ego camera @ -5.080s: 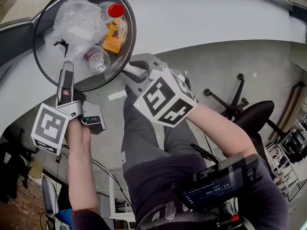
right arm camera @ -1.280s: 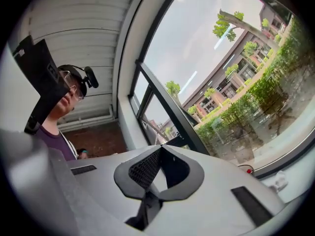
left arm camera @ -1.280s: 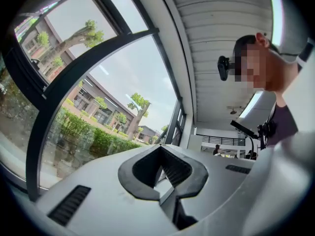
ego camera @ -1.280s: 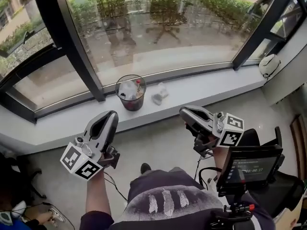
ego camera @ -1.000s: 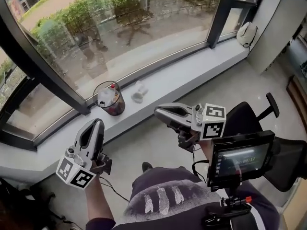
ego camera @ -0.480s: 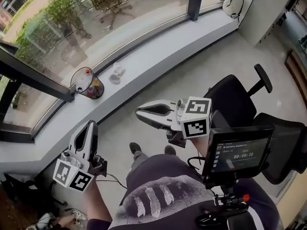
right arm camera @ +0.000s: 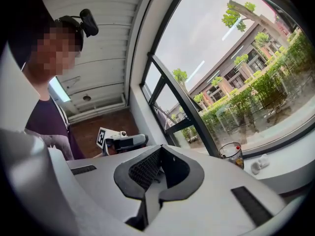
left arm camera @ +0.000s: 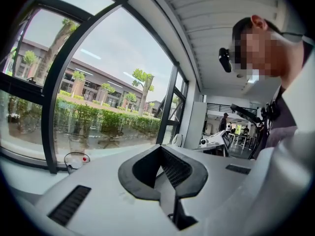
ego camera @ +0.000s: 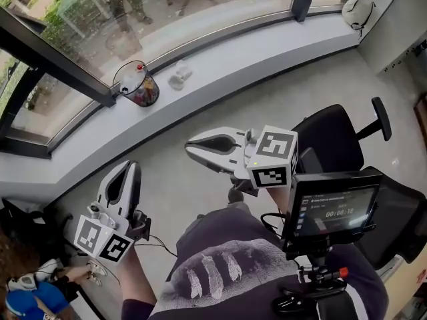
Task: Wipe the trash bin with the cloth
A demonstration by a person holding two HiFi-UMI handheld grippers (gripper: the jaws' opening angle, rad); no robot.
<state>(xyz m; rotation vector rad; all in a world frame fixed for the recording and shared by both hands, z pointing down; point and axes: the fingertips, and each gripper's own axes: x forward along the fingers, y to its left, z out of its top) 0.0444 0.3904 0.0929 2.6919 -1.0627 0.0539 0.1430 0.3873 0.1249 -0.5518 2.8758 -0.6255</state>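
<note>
evidently both grippers [ego camera: 131, 169] [ego camera: 189, 147] empty (jaws together)

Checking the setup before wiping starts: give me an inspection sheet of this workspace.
Surface: grey window sill, mostly bare.
Job's things: trash bin upright on the sill, trash inside; cloth lies beside it, apart.
Clutter: white rounded object at the sill's far end.
Grippers: left gripper and right gripper both shut, empty, held over the floor away from the sill.
Cables: dark cable on the floor near the left arm.
Surroundings: black office chair at the right; large windows; another person at the lower left.
</note>
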